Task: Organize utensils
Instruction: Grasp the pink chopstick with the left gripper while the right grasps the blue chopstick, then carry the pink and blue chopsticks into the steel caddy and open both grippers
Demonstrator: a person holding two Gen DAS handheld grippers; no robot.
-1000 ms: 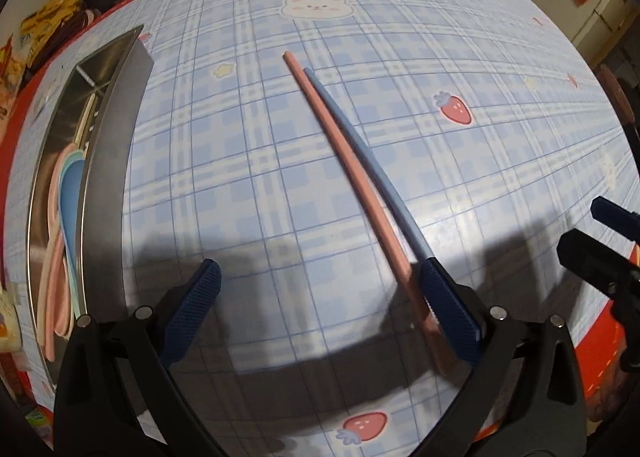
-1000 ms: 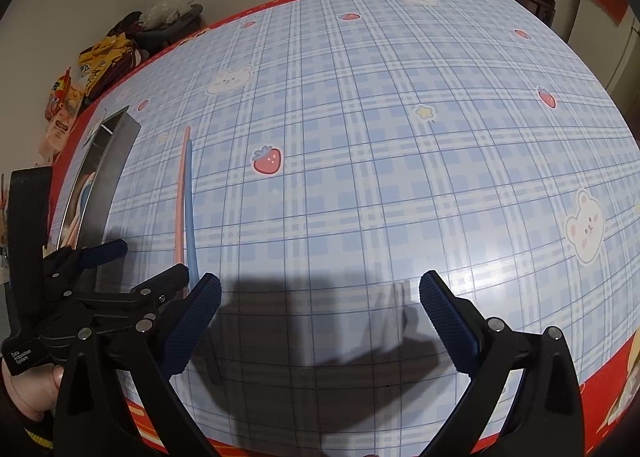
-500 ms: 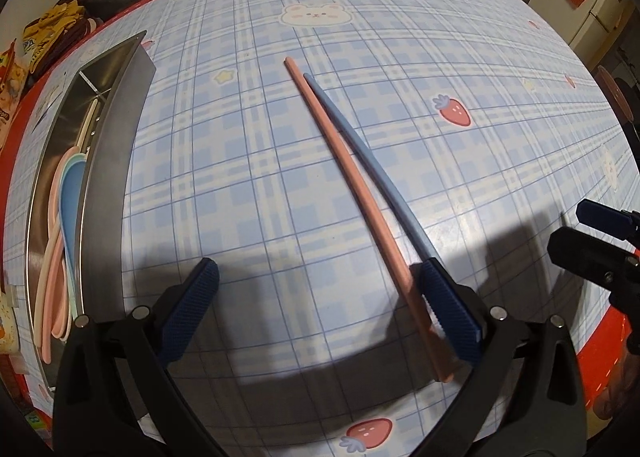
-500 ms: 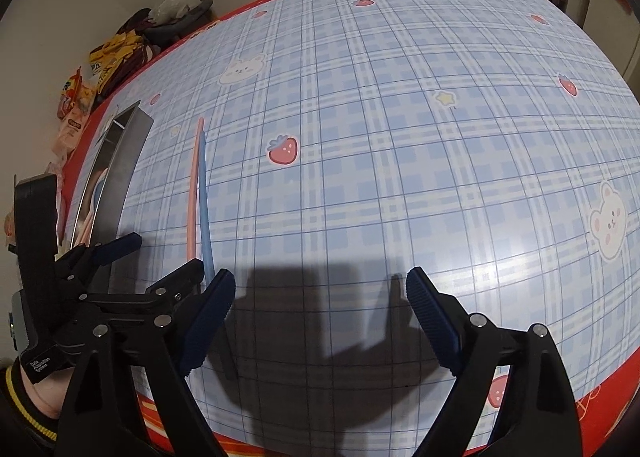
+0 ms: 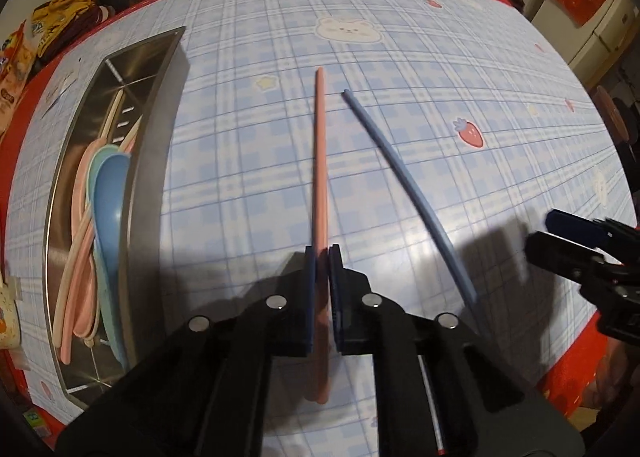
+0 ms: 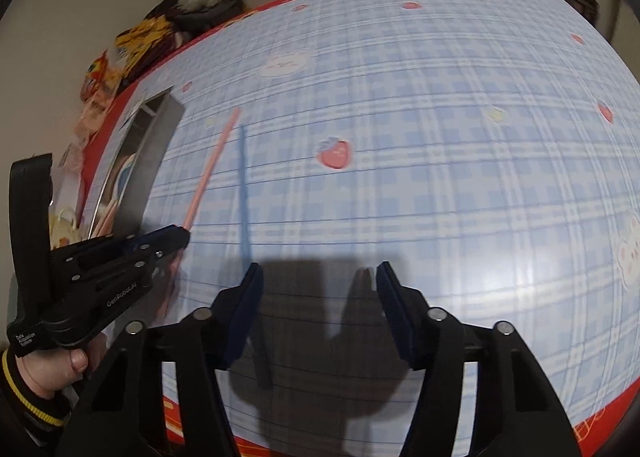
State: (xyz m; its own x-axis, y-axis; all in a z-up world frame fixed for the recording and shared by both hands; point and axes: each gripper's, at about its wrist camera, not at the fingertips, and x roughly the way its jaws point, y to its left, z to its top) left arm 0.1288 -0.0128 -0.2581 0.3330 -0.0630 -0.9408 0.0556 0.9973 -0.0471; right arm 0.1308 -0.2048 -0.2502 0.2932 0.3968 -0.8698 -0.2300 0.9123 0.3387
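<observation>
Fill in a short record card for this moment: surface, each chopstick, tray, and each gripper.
surface: table with blue plaid cloth
pink chopstick: clamped in the left gripper, tip pointing away
blue chopstick: lying on the cloth, apart from the pink one, not gripped
tray: steel, at the left, holding pastel spoons
right gripper: open, holding nothing, above the near edge of the table
</observation>
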